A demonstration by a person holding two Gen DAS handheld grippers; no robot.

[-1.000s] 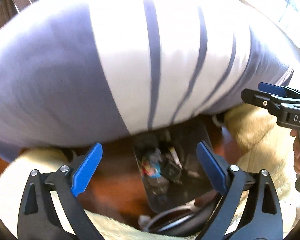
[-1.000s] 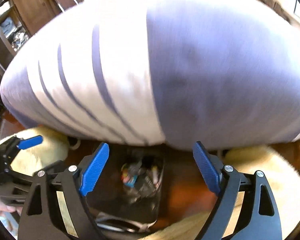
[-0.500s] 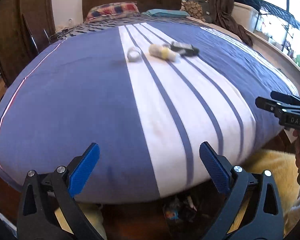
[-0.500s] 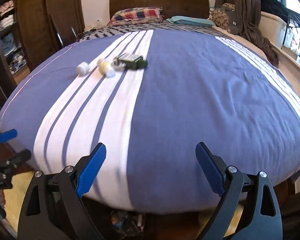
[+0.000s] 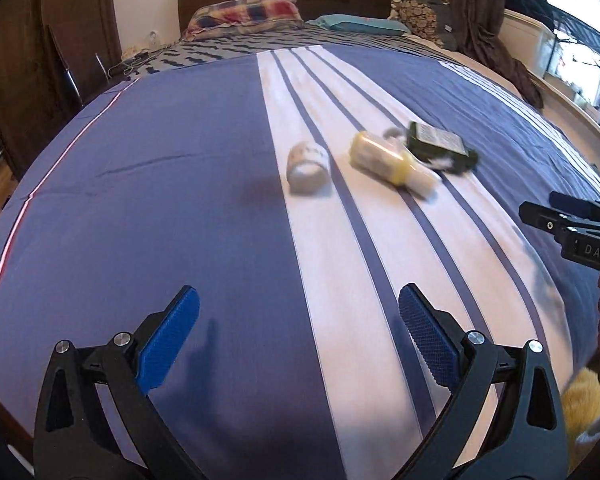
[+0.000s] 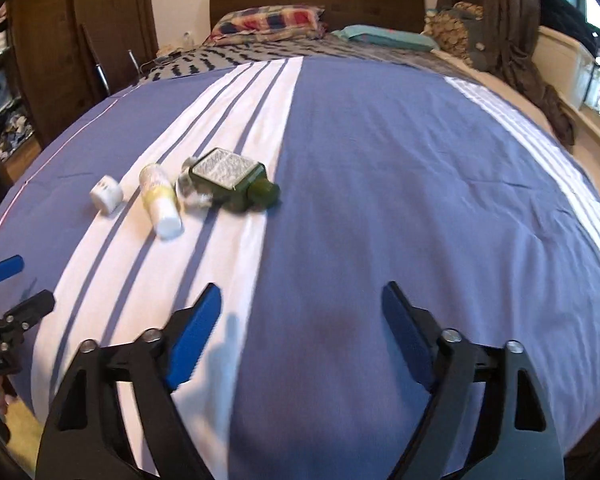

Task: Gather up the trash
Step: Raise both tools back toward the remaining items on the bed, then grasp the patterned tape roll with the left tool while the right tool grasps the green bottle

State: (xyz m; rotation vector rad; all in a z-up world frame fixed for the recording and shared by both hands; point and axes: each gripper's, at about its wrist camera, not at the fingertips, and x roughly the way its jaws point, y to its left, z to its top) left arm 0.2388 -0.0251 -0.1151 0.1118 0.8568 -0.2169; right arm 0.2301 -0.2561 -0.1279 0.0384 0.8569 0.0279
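Your left gripper is released and holds nothing, above the blue striped bed cover. From it, at 12 o'clock lies a small white cup on its side, at 1 o'clock a yellow bottle, then a dark green bottle, all near each other on the white stripes. Your right gripper is released too, and empty; the green bottle is at its 11 o'clock.

Both cameras now look down on the bed from above; a second ago they faced its near edge and a bin of trash on the floor. The small white container, yellow bottle and green bottle sit nearer and larger than half a second ago.
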